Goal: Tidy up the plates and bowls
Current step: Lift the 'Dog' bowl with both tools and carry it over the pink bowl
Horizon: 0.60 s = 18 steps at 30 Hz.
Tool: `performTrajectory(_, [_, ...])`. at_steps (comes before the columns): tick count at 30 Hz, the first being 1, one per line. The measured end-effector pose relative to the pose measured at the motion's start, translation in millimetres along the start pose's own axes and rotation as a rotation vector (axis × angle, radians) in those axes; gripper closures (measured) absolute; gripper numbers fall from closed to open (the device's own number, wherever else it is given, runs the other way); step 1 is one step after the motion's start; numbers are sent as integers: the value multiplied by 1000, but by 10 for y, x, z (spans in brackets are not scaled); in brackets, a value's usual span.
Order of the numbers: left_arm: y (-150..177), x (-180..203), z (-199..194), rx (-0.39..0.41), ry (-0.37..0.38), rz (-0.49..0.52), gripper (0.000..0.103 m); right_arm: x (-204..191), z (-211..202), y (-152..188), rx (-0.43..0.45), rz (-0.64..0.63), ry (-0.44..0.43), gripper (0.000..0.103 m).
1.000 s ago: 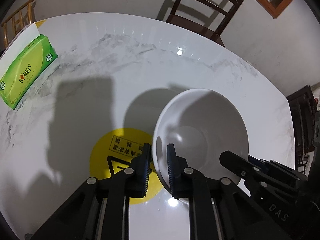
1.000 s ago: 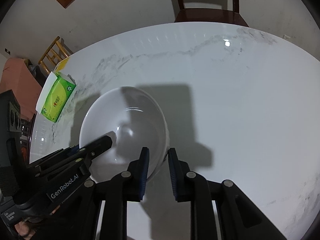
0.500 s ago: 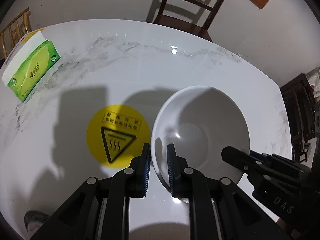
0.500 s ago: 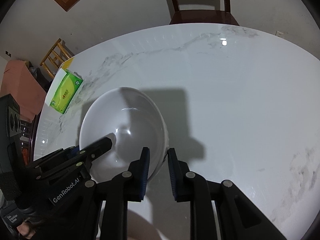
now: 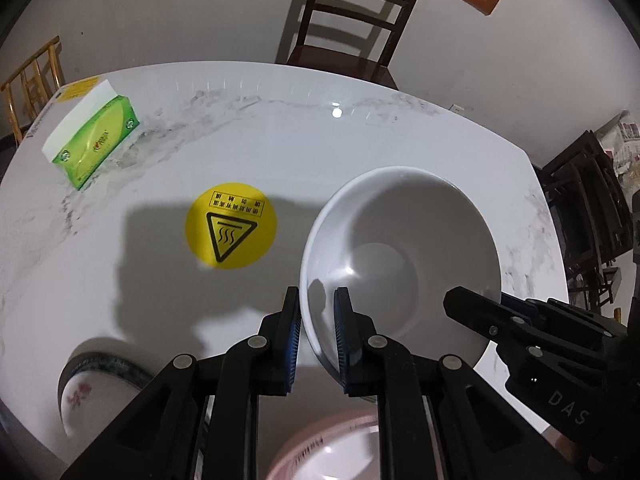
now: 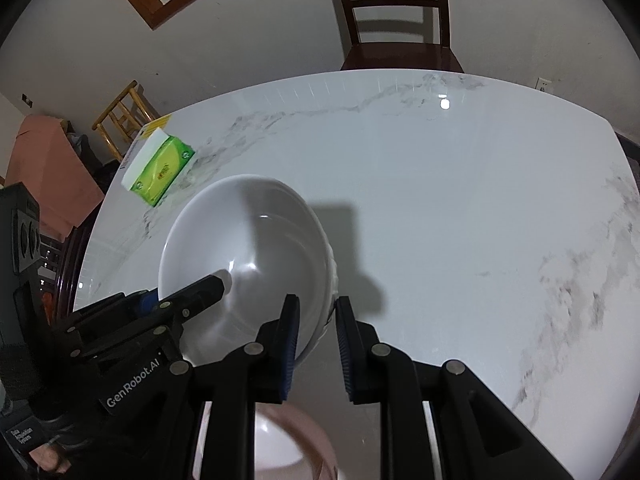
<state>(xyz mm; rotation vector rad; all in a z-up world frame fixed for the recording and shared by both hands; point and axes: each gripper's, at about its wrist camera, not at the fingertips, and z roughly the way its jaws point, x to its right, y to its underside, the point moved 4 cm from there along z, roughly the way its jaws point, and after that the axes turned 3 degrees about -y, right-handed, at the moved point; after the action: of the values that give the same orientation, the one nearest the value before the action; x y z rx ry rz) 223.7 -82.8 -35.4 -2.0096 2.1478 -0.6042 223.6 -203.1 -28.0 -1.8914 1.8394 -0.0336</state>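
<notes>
I have the left claw (image 5: 316,340) and right claw (image 6: 317,344) each clamped on opposite rims of the white bowl (image 5: 400,256), holding it level above the worktop (image 5: 280,132) so it cannot tip.

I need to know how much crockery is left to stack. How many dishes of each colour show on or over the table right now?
White bowl, held by both grippers: 1
Pink-rimmed dish at the near edge: 1
Dark-banded floral dish: 1
Total: 3
</notes>
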Motion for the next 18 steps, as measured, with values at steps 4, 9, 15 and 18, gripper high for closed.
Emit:
performTrajectory(4, [129, 14, -170, 12, 1, 9, 90, -50, -148, 132, 11, -6, 0, 84])
performTrajectory(9, [301, 26, -344, 17, 5, 16, 90, -156, -318, 322, 23, -16, 6, 84])
performTrajectory(15, [553, -7, -529, 18, 4, 26, 90, -267, -425, 582, 21, -26, 3, 84])
performTrajectory(18, [667, -27, -572, 11, 4, 22, 90, -297, -442, 722, 16, -26, 0, 84])
